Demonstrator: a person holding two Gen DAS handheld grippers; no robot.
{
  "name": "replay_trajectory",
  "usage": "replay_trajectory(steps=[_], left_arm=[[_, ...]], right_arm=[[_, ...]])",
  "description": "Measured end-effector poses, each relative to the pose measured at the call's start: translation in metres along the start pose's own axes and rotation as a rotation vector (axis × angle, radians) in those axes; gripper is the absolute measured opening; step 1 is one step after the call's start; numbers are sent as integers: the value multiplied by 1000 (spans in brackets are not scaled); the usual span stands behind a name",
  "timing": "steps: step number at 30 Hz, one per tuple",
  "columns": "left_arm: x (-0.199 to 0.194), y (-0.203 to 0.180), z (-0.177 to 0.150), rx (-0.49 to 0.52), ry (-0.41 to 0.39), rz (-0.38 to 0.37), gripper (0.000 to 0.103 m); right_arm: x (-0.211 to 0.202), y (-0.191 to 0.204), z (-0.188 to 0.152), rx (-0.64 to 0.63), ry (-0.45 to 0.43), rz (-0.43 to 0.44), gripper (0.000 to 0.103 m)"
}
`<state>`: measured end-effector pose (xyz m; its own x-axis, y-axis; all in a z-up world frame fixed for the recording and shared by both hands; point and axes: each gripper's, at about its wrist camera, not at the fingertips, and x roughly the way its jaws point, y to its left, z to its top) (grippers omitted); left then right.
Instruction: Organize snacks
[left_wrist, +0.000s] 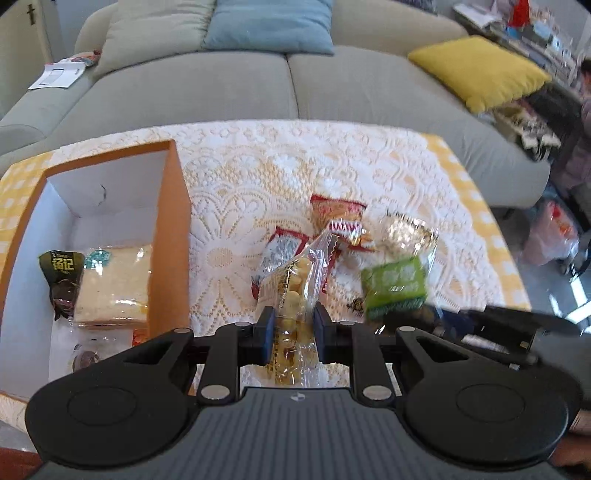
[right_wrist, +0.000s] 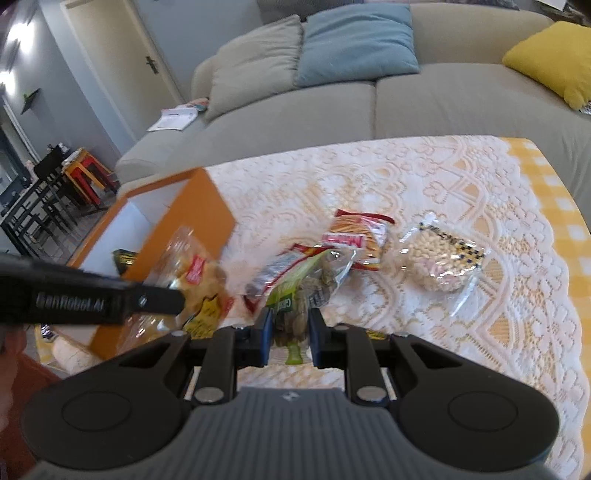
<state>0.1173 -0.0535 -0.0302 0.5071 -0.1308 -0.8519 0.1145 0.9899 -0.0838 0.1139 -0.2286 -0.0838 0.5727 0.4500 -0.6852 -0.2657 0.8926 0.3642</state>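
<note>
In the left wrist view my left gripper (left_wrist: 293, 317) is shut on a clear packet of pale yellow round snacks (left_wrist: 295, 273), held above the lace cloth. In the right wrist view my right gripper (right_wrist: 291, 321) is shut on a green packet with a clear window (right_wrist: 291, 291), also off the table. That green packet (left_wrist: 393, 286) shows blurred at the right of the left view. The yellow snack packet (right_wrist: 195, 280) hangs from the left gripper's finger (right_wrist: 155, 299) beside the orange box (right_wrist: 184, 221). Two red packets (right_wrist: 360, 236) and a clear bag of pale puffs (right_wrist: 439, 258) lie on the cloth.
The orange box (left_wrist: 170, 229), white inside, stands at the table's left and holds a dark green packet (left_wrist: 62, 273) and a wrapped sandwich (left_wrist: 114, 284). A grey sofa (left_wrist: 295, 85) with blue and yellow cushions runs behind the table. A person stands at the far right.
</note>
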Motion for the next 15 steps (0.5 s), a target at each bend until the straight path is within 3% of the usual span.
replay_trajectory(steps=[8, 15], left_arm=[[-36, 31, 4, -79, -39, 25, 24], [-57, 66, 12, -118, -91, 72, 24]], right_arm=[[-13, 52, 4, -117, -51, 37, 18], [-2, 96, 30, -217, -65, 96, 18]])
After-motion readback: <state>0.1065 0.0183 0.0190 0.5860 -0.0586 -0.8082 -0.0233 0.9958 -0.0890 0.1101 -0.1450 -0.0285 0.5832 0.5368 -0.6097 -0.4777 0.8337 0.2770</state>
